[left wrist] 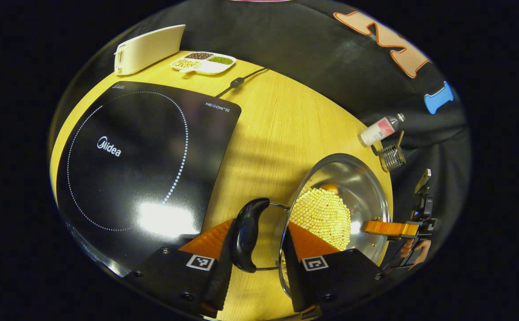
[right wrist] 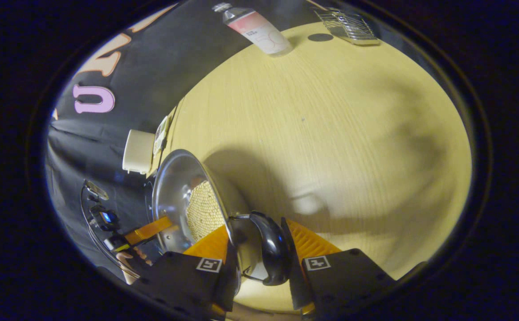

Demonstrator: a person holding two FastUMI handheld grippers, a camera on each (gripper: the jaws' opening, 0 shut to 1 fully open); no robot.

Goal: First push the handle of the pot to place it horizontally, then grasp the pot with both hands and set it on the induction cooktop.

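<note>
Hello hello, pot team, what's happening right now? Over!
Left gripper straddles one pot handle; right gripper straddles the other. Pot on table, beside cooktop. Path clear.

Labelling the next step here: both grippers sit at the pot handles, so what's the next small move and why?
Probably lift straight up together. The left gripper brackets one black handle of the steel pot of yellow beads, the right gripper the other black handle. The pot rests on the wooden table, beside the black induction cooktop, not on it.
</note>
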